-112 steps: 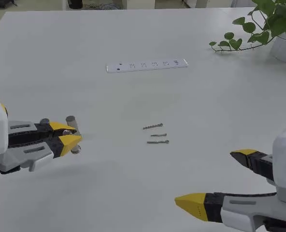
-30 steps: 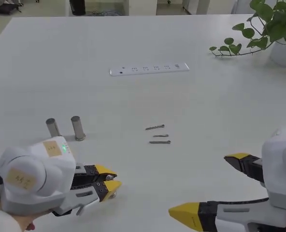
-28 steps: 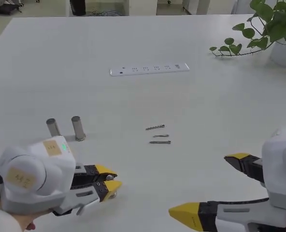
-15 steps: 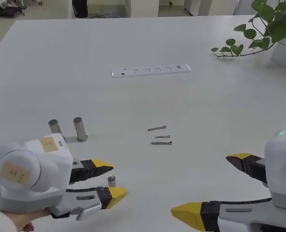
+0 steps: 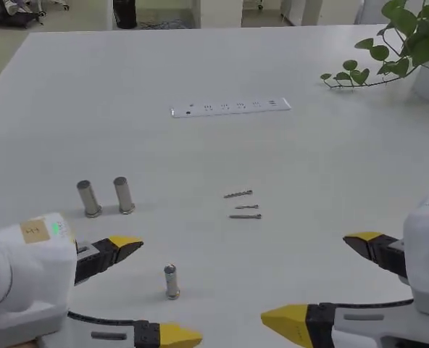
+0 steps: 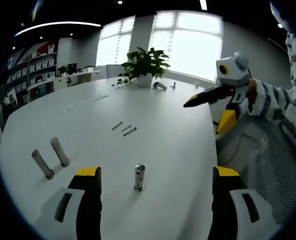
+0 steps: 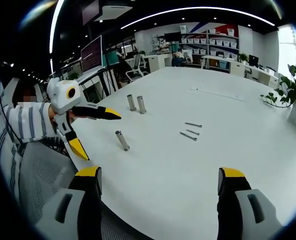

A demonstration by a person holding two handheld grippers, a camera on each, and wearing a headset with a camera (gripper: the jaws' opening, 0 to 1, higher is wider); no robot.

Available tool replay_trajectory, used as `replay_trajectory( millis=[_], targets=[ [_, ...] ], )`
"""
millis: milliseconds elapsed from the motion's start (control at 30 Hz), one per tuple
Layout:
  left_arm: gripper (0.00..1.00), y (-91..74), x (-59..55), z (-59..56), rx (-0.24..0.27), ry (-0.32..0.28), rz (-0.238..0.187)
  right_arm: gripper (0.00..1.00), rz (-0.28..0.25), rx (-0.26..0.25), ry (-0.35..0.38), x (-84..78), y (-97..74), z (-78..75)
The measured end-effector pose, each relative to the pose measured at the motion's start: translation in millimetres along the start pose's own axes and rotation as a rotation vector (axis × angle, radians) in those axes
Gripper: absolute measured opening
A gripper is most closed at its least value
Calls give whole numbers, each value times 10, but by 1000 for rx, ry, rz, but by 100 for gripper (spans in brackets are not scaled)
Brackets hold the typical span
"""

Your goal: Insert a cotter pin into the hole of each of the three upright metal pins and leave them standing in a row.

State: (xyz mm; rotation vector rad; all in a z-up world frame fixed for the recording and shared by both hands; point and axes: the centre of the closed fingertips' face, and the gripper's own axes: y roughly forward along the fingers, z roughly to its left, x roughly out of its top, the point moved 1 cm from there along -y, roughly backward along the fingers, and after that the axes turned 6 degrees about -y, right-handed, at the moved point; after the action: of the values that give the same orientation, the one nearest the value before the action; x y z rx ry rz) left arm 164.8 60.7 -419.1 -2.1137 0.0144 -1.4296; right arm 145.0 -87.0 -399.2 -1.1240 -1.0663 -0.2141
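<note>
**Both tools open; one pin stood between the left tool's tips.**

The left tool had its jaws spread wide and held nothing. A lone pin stood upright on the table just ahead, between the tips and touching neither, probably left free there for pinning. Farther ahead, to that tool's left, two pins stood close together, so the lone one was out of line with them and no row was formed. The right tool was also spread and empty. The three cotter pins lay flat well ahead of it, apparently the next things to fetch; none was in a pin yet. The pins' holes were too small to make out, and the head view's edge cut off both tool bodies.
</note>
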Motion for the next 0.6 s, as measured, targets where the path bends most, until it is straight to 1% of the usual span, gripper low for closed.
replay_trajectory(
  millis=[67,167,233,500,533,600],
  targets=[
    [99,-11,-28,-33,-3,-7,5,95,0,2,-4,6,4,3],
    [99,-27,-84,-66,-5,-13,24,95,1,6,-8,12,8,12],
    [99,-49,-111,-74,1,-20,30,95,2,10,-12,15,10,18],
    [99,-122,-97,-49,47,-60,-5,95,7,22,-33,51,9,10],
    [99,-133,-96,-28,65,-78,-12,95,8,23,-38,58,10,4],
    [99,-144,-109,-18,70,-103,-13,94,9,29,-47,74,11,-5]
  ],
)
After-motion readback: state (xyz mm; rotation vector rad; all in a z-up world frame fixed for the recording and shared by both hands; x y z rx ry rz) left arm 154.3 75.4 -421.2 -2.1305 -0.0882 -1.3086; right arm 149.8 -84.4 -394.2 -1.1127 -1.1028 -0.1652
